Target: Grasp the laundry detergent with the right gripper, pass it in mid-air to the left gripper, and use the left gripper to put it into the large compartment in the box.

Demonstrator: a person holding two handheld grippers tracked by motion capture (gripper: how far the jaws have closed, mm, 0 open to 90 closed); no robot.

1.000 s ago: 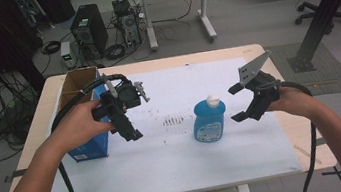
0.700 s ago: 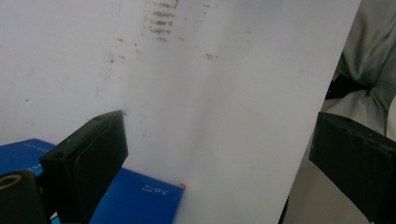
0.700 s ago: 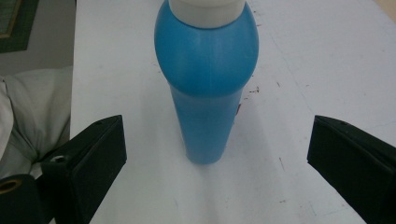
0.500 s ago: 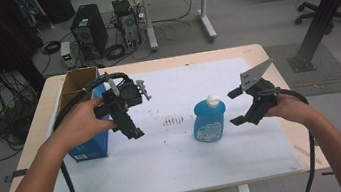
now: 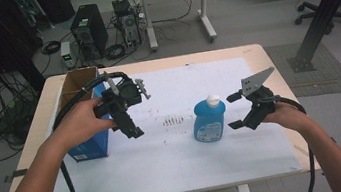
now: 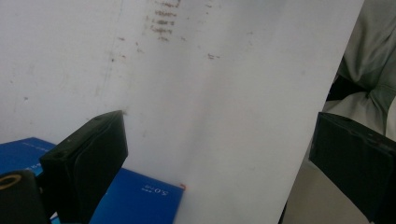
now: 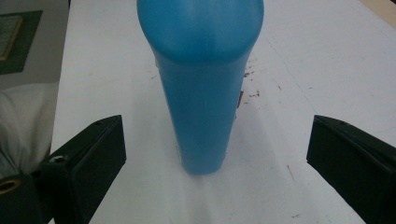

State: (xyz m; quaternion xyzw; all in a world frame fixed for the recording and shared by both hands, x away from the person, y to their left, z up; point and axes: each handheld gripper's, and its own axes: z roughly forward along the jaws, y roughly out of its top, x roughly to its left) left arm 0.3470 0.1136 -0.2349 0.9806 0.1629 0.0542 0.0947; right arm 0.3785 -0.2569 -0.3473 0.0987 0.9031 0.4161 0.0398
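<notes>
A blue bottle [image 5: 208, 123] with a white cap stands upright on the white sheet [image 5: 179, 170] near the table's middle. My right gripper [image 5: 234, 111] is open just to its right, jaws facing it; in the right gripper view the blue bottle [image 7: 200, 88] stands between and just beyond the wide-apart jaws of my right gripper [image 7: 215, 163]. My left gripper [image 5: 132, 127] hangs above the sheet at the left, beside a blue box [image 5: 90, 146]. Its jaws are spread with nothing between them. The left gripper view has my left gripper [image 6: 219, 158] over the sheet and the blue box [image 6: 140, 193].
The blue box has an open cardboard-brown top [image 5: 76, 86] and stands at the table's left edge. Dark smudges [image 5: 174, 121] mark the sheet left of the bottle. A wooden table edge [image 5: 275, 68] runs on the right. Computers, cables and desks stand on the floor beyond.
My right gripper has moved left and slightly down, closer to the bottle. The left gripper has barely shifted.
</notes>
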